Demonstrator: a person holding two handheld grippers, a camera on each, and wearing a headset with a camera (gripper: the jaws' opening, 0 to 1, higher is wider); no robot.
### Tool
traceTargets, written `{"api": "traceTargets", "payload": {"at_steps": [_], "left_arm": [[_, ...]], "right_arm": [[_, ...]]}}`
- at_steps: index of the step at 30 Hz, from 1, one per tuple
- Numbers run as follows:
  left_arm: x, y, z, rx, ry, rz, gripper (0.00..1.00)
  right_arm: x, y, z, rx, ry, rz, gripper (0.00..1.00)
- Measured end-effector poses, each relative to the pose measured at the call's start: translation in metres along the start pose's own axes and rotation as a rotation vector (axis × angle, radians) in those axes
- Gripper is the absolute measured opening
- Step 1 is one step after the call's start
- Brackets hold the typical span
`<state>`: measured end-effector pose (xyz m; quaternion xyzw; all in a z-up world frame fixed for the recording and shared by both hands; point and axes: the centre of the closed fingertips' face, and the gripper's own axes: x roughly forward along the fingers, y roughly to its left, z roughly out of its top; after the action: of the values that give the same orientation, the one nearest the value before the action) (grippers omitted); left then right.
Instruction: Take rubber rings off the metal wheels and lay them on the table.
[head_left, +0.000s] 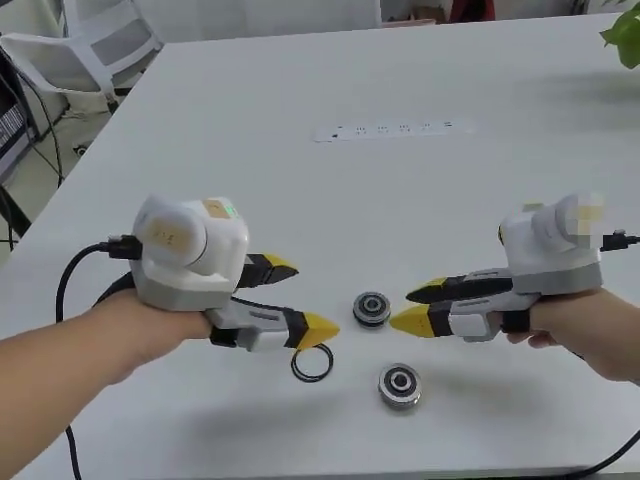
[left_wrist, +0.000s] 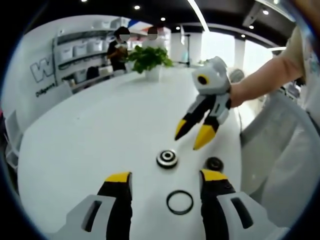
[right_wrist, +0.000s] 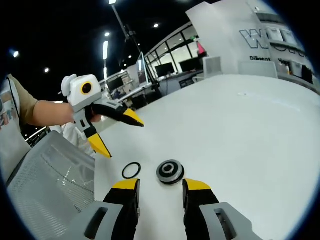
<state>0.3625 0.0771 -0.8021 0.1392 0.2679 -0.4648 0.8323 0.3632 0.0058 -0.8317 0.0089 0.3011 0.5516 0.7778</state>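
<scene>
Two metal wheels lie on the white table (head_left: 300, 180): one wheel (head_left: 371, 308) between the gripper tips, the other wheel (head_left: 400, 385) nearer the front edge, both dark around the rim. A loose black rubber ring (head_left: 312, 379) lies flat just left of them. My left gripper (head_left: 305, 297) hovers open and empty above the ring. My right gripper (head_left: 403, 308) is open and empty, pointing at the middle wheel from the right. The left gripper view has the ring (left_wrist: 179, 192) between my jaws, with a wheel (left_wrist: 167, 158) ahead. In the right gripper view a wheel (right_wrist: 170, 171) sits just ahead.
A white power strip (head_left: 390, 130) lies farther back on the table. A white chair (head_left: 90, 50) stands beyond the left corner, and a plant (head_left: 625, 35) is at the far right. A mesh chair (right_wrist: 45, 175) is close to the front edge.
</scene>
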Motion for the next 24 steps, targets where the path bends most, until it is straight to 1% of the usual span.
{"api": "traceTargets", "payload": {"at_steps": [12,20,24], "left_arm": [[0.015,0.001,0.002,-0.011,-0.003,-0.012,0.49],[0.024,0.002,0.001,-0.011,0.004,-0.021,0.47],[0.028,0.003,0.004,-0.002,-0.004,-0.019,0.43]], "right_arm": [[0.011,-0.004,-0.007,-0.07,0.039,-0.005,0.29],[0.017,-0.008,-0.007,-0.093,0.042,-0.012,0.29],[0.02,-0.007,-0.008,-0.114,0.049,-0.011,0.29]]}}
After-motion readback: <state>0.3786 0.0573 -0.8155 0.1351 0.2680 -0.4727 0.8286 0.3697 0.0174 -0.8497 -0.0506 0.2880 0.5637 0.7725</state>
